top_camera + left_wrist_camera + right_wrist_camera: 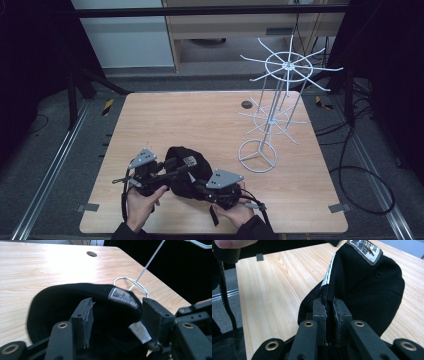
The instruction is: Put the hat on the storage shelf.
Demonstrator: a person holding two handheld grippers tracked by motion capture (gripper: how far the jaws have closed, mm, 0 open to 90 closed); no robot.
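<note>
The black cap [186, 170] sits at the near edge of the table [200, 120], held between the two grippers. The right gripper [329, 315] has its jaws pressed together on a fold of the cap's fabric, so the cloth is pinched firmly. The left gripper [115, 320] has its jaws spread apart inside the cap's opening, near the sewn label [123, 297]; they clamp nothing. For a sound step, the right gripper keeps its pinch while the left gripper closes on the rim, so the cap stays open and level. Farther off, to the right, stands the white wire rack [280, 100], well apart from the cap; its arms likely receive the cap.
</note>
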